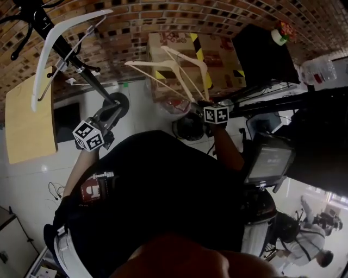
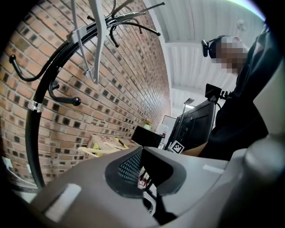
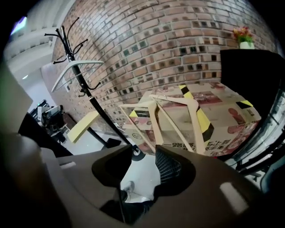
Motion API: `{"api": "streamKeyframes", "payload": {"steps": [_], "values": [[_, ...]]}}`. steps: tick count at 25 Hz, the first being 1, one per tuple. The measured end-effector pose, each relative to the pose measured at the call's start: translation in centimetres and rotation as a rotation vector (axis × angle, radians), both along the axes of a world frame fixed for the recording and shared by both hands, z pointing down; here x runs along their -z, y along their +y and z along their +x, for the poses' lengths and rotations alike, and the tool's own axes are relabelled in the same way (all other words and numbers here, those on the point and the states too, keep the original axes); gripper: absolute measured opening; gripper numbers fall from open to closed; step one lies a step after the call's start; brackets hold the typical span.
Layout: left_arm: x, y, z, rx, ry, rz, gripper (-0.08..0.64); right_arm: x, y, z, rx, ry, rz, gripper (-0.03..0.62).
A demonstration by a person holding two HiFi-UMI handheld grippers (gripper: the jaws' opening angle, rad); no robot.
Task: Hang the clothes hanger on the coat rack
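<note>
**One hanger up, more waiting on the box**

A white hanger (image 1: 54, 32) already hangs high on the black coat rack (image 1: 81, 68), which stands at the left against the brick wall (image 1: 163, 16). It tilts a little on its hook and is free of either hand. It is a slim, curved piece with a thin bar below, and it looks light and smooth.

That much of the job appears done. What is left, judging by the scene, is the small pile of cream hangers (image 1: 155, 63) lying crossed over one another on top of the cardboard box (image 1: 217, 54), well to the right of the rack. They have the same shape in a pale, wood-like tone, and none has been picked up yet.

The right tongs (image 3: 143, 153) point down towards that pile, with their jaws apart and only floor showing between them. The left tongs (image 2: 141, 156) are held level near the rack's pole, with a narrow gap between the jaws and nothing in it. The likely step in hand is reaching for the next hanger.
</note>
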State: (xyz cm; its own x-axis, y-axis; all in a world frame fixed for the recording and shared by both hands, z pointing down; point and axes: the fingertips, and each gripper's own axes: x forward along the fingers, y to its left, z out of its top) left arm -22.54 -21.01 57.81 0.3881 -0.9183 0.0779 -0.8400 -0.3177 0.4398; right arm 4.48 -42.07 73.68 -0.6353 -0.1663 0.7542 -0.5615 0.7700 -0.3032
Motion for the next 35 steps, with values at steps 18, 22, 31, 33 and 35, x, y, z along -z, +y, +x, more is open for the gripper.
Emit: {"api": "streamKeyframes", "payload": {"steps": [18, 22, 31, 33, 35], "values": [[-1.5, -0.1, 0.6, 0.160, 0.010, -0.102, -0.003, -8.2, -3.8, -5.2, 0.001, -0.050, -0.426, 0.253], [-1.6, 0.4, 0.2, 0.171, 0.010, -0.124, -0.003, -8.3, -3.4, -6.4, -0.023, -0.145, -0.533, 0.236], [-1.9, 1.0, -0.5, 0.170, 0.009, -0.127, -0.003, -7.3, -1.2, -7.8, 0.033, -0.276, -0.644, 0.087], [-1.8, 1.1, -0.6, 0.171, 0.009, -0.124, -0.003, -6.2, -1.2, -8.1, 0.047, -0.316, -0.638, 0.080], [-1.8, 1.2, -0.8, 0.174, 0.014, -0.121, -0.003, -4.7, -1.1, -8.4, 0.056, -0.361, -0.625, 0.074]]}}
